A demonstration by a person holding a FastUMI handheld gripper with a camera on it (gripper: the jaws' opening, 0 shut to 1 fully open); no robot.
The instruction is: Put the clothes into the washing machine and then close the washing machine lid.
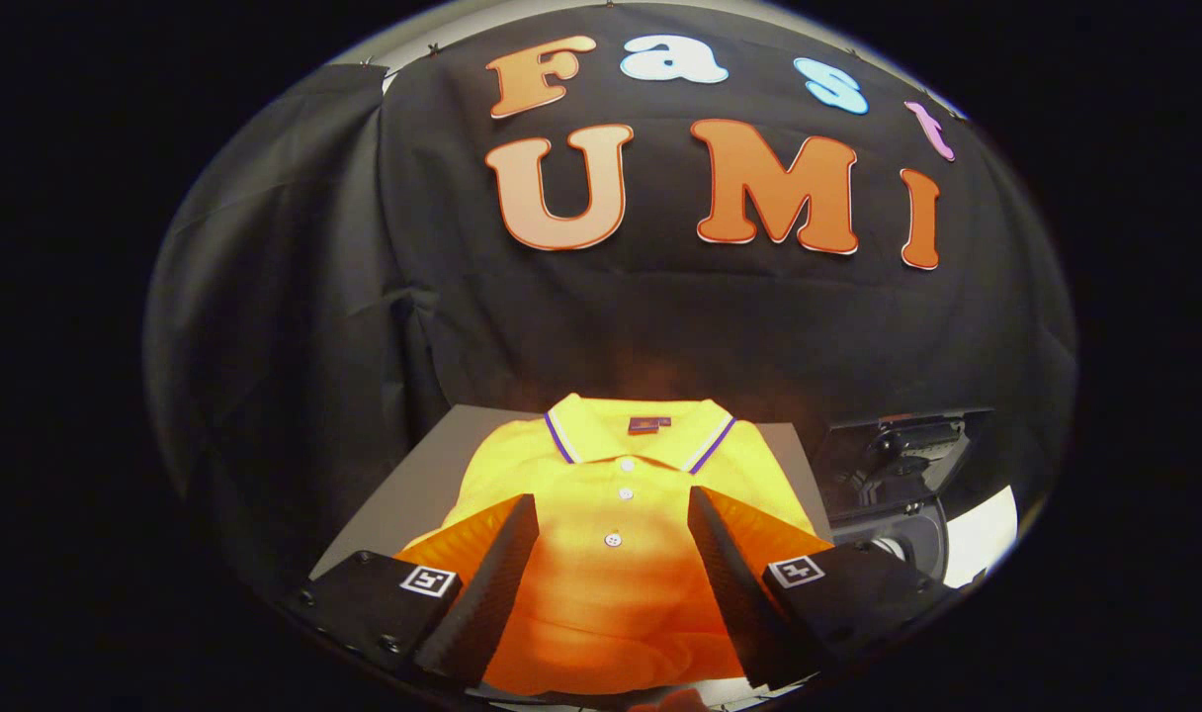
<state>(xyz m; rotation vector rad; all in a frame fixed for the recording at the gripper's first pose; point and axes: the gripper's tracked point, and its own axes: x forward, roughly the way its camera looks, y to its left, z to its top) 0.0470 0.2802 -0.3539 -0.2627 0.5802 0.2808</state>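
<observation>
Right now the yellow polo shirt (616,514) is lying folded, collar away from us, on a grey board (413,485), so it is offering a flat front for grabbing. The gripper (613,514) is hovering over it with fingers spread wide, clamping nothing. Off to the right, the washing machine (898,494) is waiting just beside the board.

I see a shirt (616,554) of soft matt knit cloth with glossy buttons (613,540), on a smooth matt worktop (403,494)
</observation>
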